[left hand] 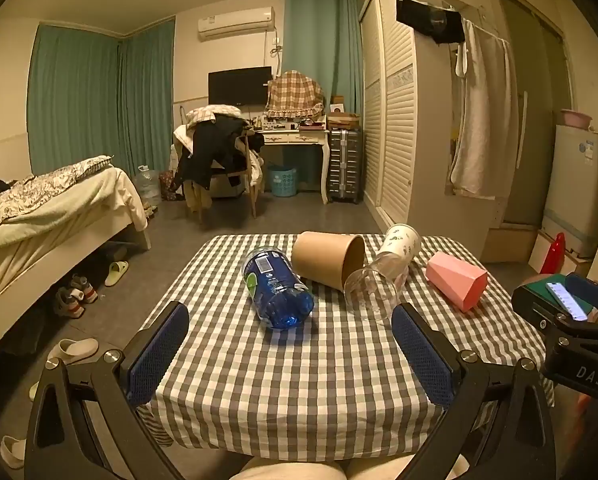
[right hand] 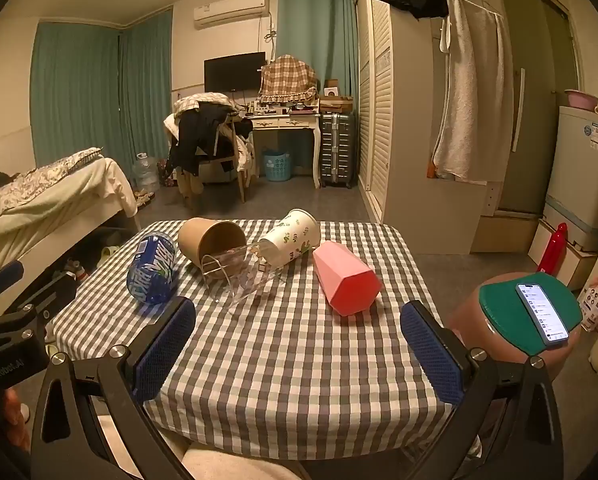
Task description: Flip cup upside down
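Cups: five lie on their sides across the far half of the table [right hand: 299,380], long axes roughly level.
Brown paper cup [right hand: 209,240]: mouth towards the camera's right.
Clear cup [right hand: 239,276]: see-through, mouth nearest us.
Printed paper cup [right hand: 293,236]: base pointing away.
Pink cup [right hand: 345,278]: faceted, matte.
Blue cup [right hand: 153,268]: glossy.
Left hand-held gripper [left hand: 291,354]: jaws wide apart, holding nothing.
Right hand-held gripper [right hand: 297,348]: also spread wide, touching nothing.

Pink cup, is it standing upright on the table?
No, the pink cup lies on its side on the checkered tablecloth.
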